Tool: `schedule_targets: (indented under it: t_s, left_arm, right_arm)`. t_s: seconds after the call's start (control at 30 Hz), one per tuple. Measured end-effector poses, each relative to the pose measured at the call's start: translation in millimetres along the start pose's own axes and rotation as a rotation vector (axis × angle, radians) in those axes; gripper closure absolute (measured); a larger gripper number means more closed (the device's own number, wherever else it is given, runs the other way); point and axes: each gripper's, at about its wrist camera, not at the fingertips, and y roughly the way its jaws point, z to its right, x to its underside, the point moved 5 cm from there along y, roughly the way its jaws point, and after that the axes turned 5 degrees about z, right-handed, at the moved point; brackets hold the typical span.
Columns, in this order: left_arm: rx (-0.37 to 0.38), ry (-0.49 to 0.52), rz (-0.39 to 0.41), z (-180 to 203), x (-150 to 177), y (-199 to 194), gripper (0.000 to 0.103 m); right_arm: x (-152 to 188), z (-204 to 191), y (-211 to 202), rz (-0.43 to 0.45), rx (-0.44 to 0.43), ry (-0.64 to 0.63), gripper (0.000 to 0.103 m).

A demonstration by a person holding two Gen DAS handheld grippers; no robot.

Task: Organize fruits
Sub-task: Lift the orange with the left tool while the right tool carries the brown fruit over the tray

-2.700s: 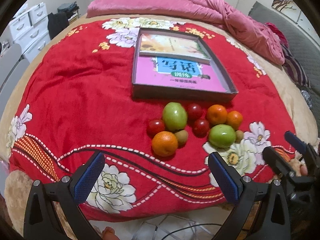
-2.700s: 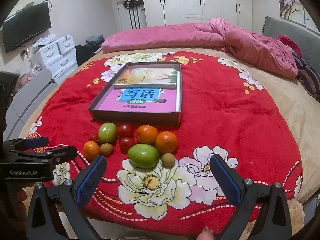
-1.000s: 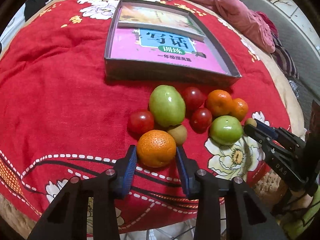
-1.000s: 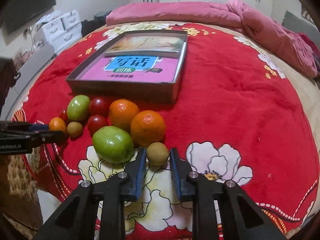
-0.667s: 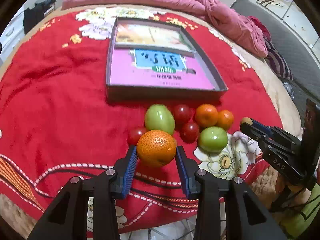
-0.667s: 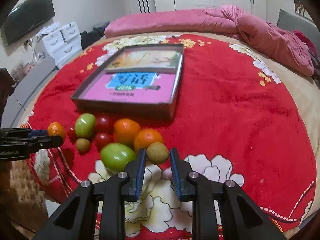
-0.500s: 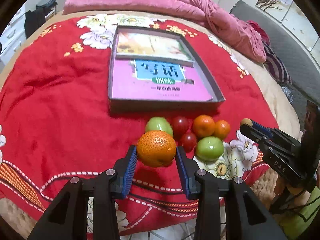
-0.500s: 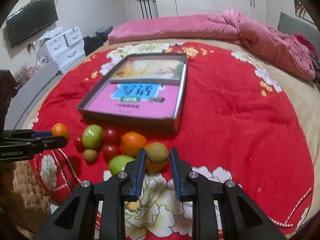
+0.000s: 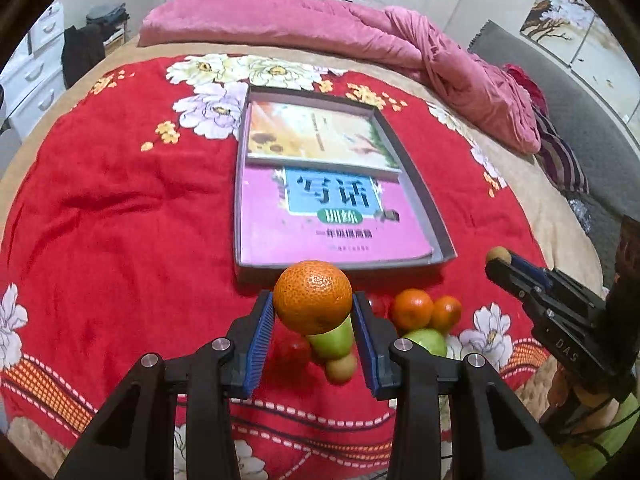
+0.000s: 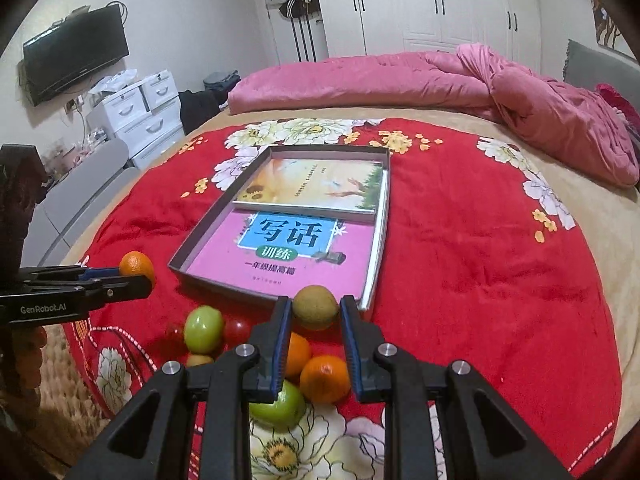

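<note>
My left gripper (image 9: pixel 313 312) is shut on an orange (image 9: pixel 312 297), held in the air above the fruit pile. My right gripper (image 10: pixel 315 314) is shut on a small brown kiwi (image 10: pixel 315 306), also lifted; from the left wrist view it shows at the right (image 9: pixel 498 257). Below on the red blanket lie a green apple (image 10: pixel 203 329), another green apple (image 10: pixel 278 404), two oranges (image 10: pixel 325 378), red tomatoes (image 10: pixel 237 330) and a second kiwi (image 9: pixel 341 367). A shallow grey box (image 10: pixel 208 222) holding books sits just beyond the fruit.
The red flowered blanket (image 10: pixel 480 248) covers a round bed. A pink quilt (image 10: pixel 400 76) lies bunched along the far side. White drawers (image 10: pixel 140 108) and a wall television (image 10: pixel 76 54) stand at the left, wardrobes at the back.
Both grippers have risen off the blanket, the left with the orange and the right with the kiwi. The fruit pile now lies lower and partly behind the fingers.
</note>
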Motion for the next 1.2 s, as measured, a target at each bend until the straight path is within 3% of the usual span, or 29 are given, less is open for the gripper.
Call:
schedule_targets:
  t_s: [0.67,1.2]
  left_arm:
    - [-0.046,0.001,-0.039,5.0,-35.4,59.1,0.063]
    - [-0.069,0.004,-0.112,0.7,-27.5,97.8,0.063]
  right_arm:
    - [-18.6,-5.4,54.6,-0.043,-0.011,-0.023,0.078]
    - [-11.7,1.9,85.3,-0.111,0.012,-0.01,0.078]
